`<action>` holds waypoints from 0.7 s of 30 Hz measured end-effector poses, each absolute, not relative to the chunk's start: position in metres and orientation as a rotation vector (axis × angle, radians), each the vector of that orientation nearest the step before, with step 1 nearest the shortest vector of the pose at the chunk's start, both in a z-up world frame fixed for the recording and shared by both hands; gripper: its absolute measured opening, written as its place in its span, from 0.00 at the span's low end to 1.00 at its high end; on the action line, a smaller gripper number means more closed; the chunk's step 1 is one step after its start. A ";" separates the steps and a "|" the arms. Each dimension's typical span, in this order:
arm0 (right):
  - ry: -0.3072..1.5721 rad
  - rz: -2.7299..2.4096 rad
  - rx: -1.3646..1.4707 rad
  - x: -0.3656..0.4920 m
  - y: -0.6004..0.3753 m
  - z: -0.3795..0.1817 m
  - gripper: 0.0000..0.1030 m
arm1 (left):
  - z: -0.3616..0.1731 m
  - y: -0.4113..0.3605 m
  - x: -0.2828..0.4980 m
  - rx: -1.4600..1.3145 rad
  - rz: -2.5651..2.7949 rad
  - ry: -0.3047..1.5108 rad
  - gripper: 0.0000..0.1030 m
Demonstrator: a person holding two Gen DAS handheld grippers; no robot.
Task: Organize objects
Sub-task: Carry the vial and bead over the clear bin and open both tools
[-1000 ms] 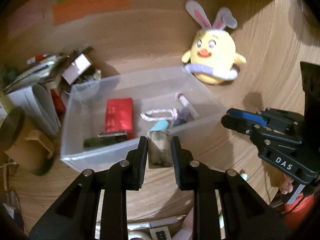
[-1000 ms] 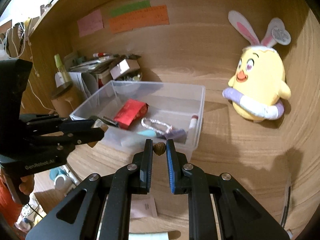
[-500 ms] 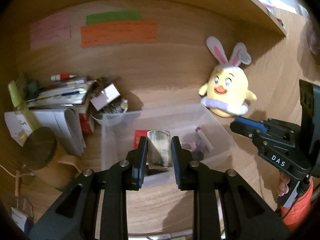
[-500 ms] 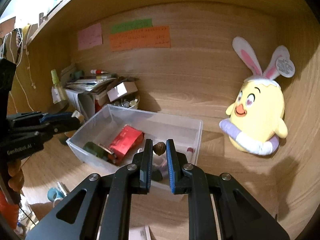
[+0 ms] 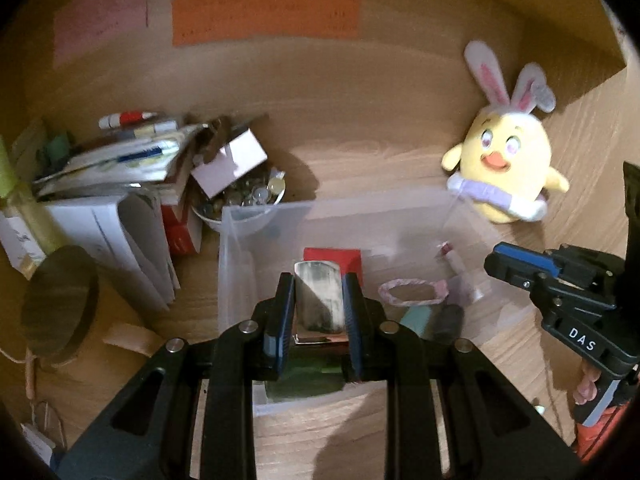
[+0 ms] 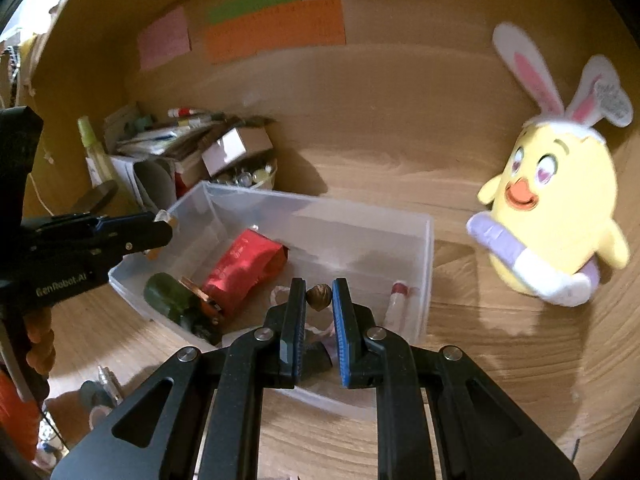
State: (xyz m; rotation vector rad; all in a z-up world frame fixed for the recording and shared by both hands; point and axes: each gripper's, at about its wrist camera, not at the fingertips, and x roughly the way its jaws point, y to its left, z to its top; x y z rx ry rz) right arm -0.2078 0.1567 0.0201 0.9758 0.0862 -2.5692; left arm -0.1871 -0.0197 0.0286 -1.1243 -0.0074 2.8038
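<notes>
A clear plastic bin (image 5: pixel 332 205) (image 6: pixel 320 205) stands on the wooden desk. It holds a red packet (image 5: pixel 332 255) (image 6: pixel 244 268), a green item (image 6: pixel 166 295), a pink-white bracelet (image 5: pixel 408 293) and a small tube (image 5: pixel 452 259). My left gripper (image 5: pixel 319 284) is shut on a shiny silver block (image 5: pixel 318 302), above the bin's near left part. My right gripper (image 6: pixel 319 286) is shut on a small brown nut (image 6: pixel 319 297) over the bin's middle. Each gripper also shows in the other's view, the right gripper (image 5: pixel 500 260) at the right edge and the left gripper (image 6: pixel 160 225) at the left edge.
A yellow plush chick (image 5: pixel 504 164) (image 6: pixel 556 208) leans on the back wall, right of the bin. Left of the bin are a bowl of beads (image 5: pixel 244 198), a white box (image 5: pixel 228 164), stacked papers (image 5: pixel 120 160) and a dark round lid (image 5: pixel 60 304). Coloured notes (image 6: pixel 276 28) hang on the wall.
Both grippers have travelled from the bin's near wall to above its inside, each still holding its item. More of the back wall and notes shows now.
</notes>
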 end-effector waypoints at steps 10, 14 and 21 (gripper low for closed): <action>0.126 -2.536 1.080 -0.230 0.143 -0.009 0.12 | 0.011 -0.013 -0.197 -1.158 2.775 0.050 0.23; 0.153 -2.545 1.073 -0.230 0.139 -0.009 0.12 | 0.013 -0.010 -0.193 -1.133 2.776 0.072 0.23; 0.176 -2.543 1.077 -0.225 0.137 -0.005 0.21 | 0.020 -0.010 -0.182 -1.103 2.776 0.062 0.32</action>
